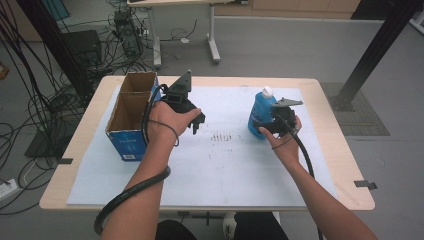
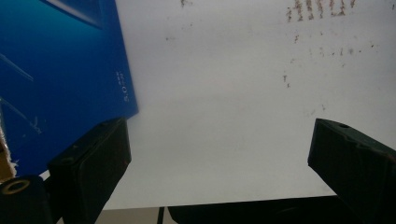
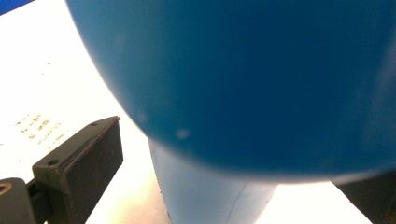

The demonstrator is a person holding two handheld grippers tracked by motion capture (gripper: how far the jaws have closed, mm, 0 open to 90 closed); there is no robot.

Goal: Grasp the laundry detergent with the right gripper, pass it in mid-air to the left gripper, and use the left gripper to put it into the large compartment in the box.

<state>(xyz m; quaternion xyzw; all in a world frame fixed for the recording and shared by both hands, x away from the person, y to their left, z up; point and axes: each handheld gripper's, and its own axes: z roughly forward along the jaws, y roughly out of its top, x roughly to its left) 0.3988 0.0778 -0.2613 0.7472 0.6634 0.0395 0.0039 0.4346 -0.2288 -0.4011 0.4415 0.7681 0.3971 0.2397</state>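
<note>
- Your right gripper [image 1: 274,123] is up against the blue bottle [image 1: 260,114], jaws apart with the bottle's body between them; in the right gripper view the left jaw stands off the blue wall [image 3: 261,84] with white paper showing in the gap, so I'd call it not yet clamped.
- The bottle stands upright on the white sheet [image 1: 230,165], on the right part of the tabletop [image 1: 330,135], white cap [image 1: 268,91] on top.
- Your left gripper [image 1: 198,124] hangs over the sheet with its jaws spread wide and nothing between them, just beside the cardboard box [image 1: 131,114].
- In the left gripper view the box's blue side [image 2: 56,79] sits right next to the left jaw, touching or nearly so; I can't say which.
- The step looks like taking hold of the bottle, likely for the box.
- To do it well: square the jaws on the widest part of the body, push in until the bottle sits deep between the pads, then close evenly; a curved plastic wall may slip if you pinch its edge.
- Keep it upright as you lift, and keep the left gripper wide of the box opening.
- Count: one bottle, one cap, one box, open on top with two compartments, one sheet, two grippers.
</note>
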